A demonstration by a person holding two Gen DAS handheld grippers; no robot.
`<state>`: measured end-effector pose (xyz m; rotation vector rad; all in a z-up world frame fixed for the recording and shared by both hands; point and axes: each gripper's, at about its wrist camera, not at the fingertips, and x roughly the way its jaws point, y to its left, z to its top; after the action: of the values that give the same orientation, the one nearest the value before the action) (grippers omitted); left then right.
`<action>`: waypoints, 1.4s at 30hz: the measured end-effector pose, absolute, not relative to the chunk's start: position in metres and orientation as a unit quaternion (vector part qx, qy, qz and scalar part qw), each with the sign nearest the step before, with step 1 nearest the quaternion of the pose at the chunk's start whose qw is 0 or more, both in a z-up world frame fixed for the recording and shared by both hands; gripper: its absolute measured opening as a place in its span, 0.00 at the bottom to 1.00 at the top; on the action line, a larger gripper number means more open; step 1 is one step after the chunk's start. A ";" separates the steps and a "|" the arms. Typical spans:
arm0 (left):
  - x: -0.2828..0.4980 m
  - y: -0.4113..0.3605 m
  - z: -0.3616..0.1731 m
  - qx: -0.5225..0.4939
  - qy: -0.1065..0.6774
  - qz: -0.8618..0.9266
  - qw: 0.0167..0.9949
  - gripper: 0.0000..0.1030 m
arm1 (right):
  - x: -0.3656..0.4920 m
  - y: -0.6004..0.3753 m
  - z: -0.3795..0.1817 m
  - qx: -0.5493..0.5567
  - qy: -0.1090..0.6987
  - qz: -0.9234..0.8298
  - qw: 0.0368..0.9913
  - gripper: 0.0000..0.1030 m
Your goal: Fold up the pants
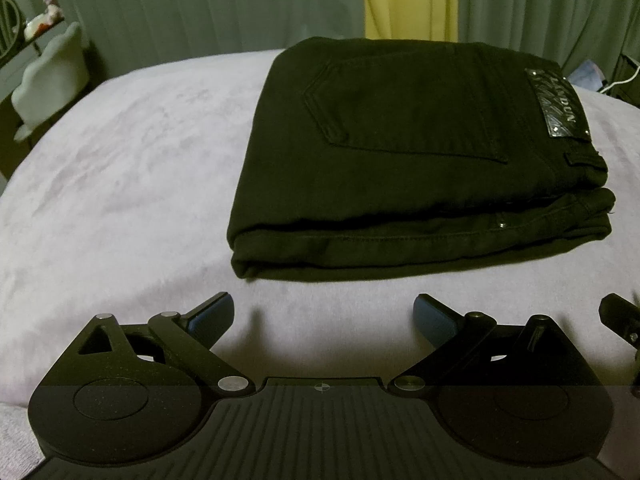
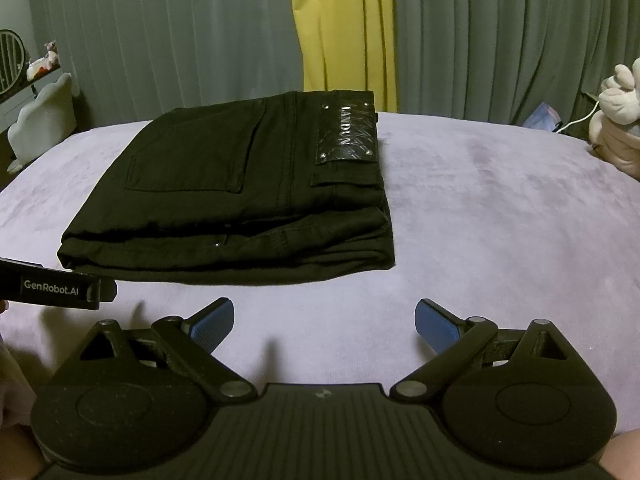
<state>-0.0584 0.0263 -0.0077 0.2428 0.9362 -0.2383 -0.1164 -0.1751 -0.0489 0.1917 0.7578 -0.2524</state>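
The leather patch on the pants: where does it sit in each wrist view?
Left wrist: the patch is upper right, at the right end of the folded pants.
Right wrist: the patch is just above centre, at the right end of the pants.
Shared landmark: the yellow curtain behind the bed.
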 end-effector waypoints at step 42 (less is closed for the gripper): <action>-0.055 0.029 -0.008 0.116 0.453 -0.123 0.876 0.98 | -0.115 -0.177 -0.046 0.084 0.366 -0.126 0.918 0.95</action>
<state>-0.0546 0.0294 -0.0078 0.2418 0.9445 -0.2565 -0.1150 -0.1769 -0.0461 0.1719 0.7535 -0.2590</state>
